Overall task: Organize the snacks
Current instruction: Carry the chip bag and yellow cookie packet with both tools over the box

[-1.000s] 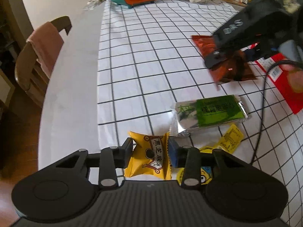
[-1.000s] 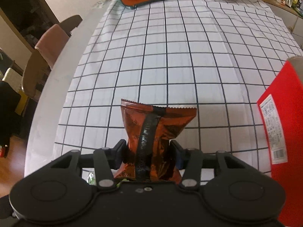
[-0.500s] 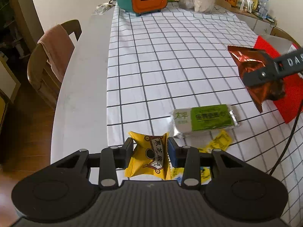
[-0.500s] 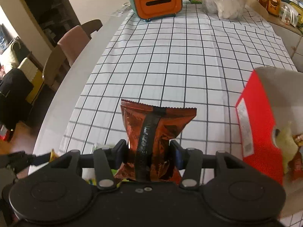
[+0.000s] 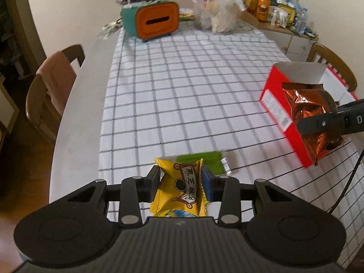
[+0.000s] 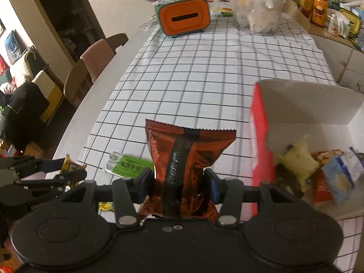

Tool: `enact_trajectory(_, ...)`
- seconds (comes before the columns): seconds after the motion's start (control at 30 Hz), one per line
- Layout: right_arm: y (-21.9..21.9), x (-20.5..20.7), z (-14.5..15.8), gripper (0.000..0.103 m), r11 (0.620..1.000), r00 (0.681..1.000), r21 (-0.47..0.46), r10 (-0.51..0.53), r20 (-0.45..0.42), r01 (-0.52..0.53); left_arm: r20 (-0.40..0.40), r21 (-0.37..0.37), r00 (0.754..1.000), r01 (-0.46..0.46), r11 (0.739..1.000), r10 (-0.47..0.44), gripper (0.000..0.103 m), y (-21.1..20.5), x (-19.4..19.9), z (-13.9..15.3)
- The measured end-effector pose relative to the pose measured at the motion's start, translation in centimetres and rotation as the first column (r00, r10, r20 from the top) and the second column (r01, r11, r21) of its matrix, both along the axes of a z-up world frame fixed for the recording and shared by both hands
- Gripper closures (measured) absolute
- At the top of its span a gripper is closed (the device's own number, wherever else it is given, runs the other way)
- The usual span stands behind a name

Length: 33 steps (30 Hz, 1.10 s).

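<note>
While both grippers sit above the checked tablecloth (image 5: 182, 91), each is clamped on a packet. Left gripper (image 5: 180, 185) pinches a yellow snack packet (image 5: 179, 193) at its sides; packet's lower edge is cut off by the gripper body, and something blue-yellow just under it can't be identified. Right gripper (image 6: 178, 183) squeezes a copper foil packet (image 6: 188, 159) at the waist, serrated top edge up; bottom of the packet is hidden behind the gripper body.

Just ahead of the left gripper, a green-label packet (image 5: 204, 160) lies on the cloth, mostly hidden behind the yellow one and blurred. In the right view it (image 6: 129, 165) is clearer, lying to the left of the right gripper, print unreadable.

Red box (image 6: 261, 136) stands just right of the right gripper, flap open. Several packets inside are motion-blurred; kinds can't be told, and the box's right side is cut off by the frame. From the left view, the foil packet (image 5: 309, 118) overlaps the box's (image 5: 275, 109) near side; contact or gap can't be told.

Far ahead: orange-teal tissue box (image 5: 154, 21), clear plastic bag (image 5: 216, 11).
</note>
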State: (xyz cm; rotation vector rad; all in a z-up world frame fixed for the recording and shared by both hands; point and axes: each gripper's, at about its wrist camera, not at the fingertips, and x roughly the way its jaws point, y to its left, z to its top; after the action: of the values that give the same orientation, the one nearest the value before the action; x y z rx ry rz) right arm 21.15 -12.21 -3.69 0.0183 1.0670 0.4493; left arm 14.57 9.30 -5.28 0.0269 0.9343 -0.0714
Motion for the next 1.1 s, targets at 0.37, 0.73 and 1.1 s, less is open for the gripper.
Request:
enact_trajectory(0.37,-8.3,1.1,1.5,0.053,0.999,0.998,0.014,-0.052,0.031,0.052,0.018,0.017,0.999,0.04,0.999,-0.04,0.065,-8.5,2.1,2.4)
enact_trajectory(0.73,-17.1,3.7,1.1,0.053,0.994,0.994,0.009,-0.108,0.035,0.107,0.02,0.031,0.998,0.059,0.998,-0.059,0.065,-17.9,4.7,3.2)
enact_trajectory(1.1,-23.8,7.3,0.0,0.053,0.991,0.992,-0.035,-0.125,0.036,0.126,-0.004,0.054,0.998,0.059,0.997,-0.059,0.065,-26.4,8.4,2.8)
